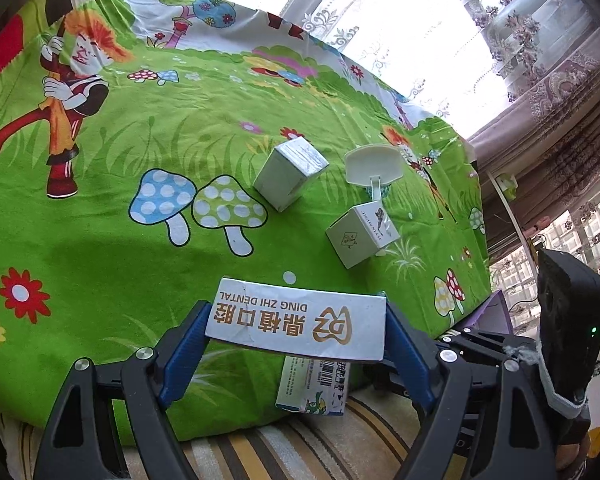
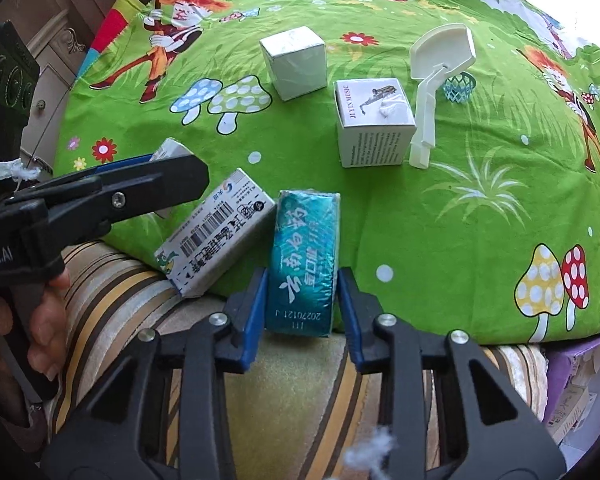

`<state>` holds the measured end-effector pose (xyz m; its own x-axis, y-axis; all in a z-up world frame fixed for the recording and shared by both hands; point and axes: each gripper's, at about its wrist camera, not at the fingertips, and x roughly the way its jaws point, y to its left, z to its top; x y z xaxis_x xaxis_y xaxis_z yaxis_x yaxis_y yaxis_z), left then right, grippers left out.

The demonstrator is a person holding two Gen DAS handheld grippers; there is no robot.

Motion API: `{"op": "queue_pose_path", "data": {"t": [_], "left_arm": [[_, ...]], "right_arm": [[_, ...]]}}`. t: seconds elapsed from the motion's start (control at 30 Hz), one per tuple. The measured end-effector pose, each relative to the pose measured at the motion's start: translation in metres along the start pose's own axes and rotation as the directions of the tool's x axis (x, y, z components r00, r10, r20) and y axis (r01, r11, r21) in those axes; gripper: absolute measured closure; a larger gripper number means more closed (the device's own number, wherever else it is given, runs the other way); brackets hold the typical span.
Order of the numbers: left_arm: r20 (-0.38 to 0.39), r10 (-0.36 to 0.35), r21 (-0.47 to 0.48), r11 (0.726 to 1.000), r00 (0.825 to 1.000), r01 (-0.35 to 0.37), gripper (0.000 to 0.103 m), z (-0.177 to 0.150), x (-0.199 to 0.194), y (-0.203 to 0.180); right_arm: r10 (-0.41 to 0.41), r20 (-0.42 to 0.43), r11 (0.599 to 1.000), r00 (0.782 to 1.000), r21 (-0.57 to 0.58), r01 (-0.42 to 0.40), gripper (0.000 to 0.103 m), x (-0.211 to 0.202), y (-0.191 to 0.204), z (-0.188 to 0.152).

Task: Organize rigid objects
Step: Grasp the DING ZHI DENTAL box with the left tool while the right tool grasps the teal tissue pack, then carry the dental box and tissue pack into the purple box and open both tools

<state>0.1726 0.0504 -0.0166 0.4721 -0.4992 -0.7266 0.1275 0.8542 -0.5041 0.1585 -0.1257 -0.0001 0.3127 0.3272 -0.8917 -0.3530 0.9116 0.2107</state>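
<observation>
Teal box (image 2: 303,264) lies lengthwise, pointing away, clamped by right hand-held gripper (image 2: 302,308).

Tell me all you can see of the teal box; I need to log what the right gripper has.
The teal box is a shiny, foil-wrapped carton with pale script and a printed date code. It lies flat at the green cloth's near edge, overhanging it. The right gripper is shut on its sides; a white barcode box touches its left side.

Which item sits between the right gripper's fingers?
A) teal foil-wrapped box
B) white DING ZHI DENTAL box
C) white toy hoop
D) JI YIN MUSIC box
A: in the right wrist view the teal foil-wrapped box lies between the blue pads of the right gripper.
</observation>
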Motion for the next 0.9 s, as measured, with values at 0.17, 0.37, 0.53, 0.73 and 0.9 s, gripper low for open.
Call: {"op": "queue_pose_path", "data": {"t": [0.17,0.37,0.53,0.73,0.9], "left_arm": [[0.069,0.004,-0.002,1.000,0.998,-0.004,0.019,-0.004,-0.018,-0.009],[0.098,0.003,-0.001,1.000,0.995,-0.002,0.019,-0.009,-0.029,-0.034],[0.100,-0.023,0.064,0.998,0.995,0.017,0.019,-0.018,-0.033,-0.072],[0.066,-0.077,0.159,0.985,0.995,0.066,0.019,-0.033,-0.028,-0.128],[0.018,-0.130,0.243,0.962,0.991,0.122,0.019,-0.049,-0.019,-0.179]], "right_arm": [[0.037,0.104,0.997,0.994,0.063,-0.043,0.065,-0.031,-0.018,-0.011],[0.029,0.200,0.994,0.979,0.100,-0.050,0.065,-0.072,-0.041,-0.031],[0.027,0.243,0.988,0.970,0.140,-0.063,0.065,-0.103,-0.073,-0.056],[-0.032,0.269,0.974,0.963,0.223,-0.030,0.065,-0.134,-0.124,-0.094],[-0.142,0.270,0.950,0.952,0.309,0.054,0.065,-0.157,-0.172,-0.126]]}}
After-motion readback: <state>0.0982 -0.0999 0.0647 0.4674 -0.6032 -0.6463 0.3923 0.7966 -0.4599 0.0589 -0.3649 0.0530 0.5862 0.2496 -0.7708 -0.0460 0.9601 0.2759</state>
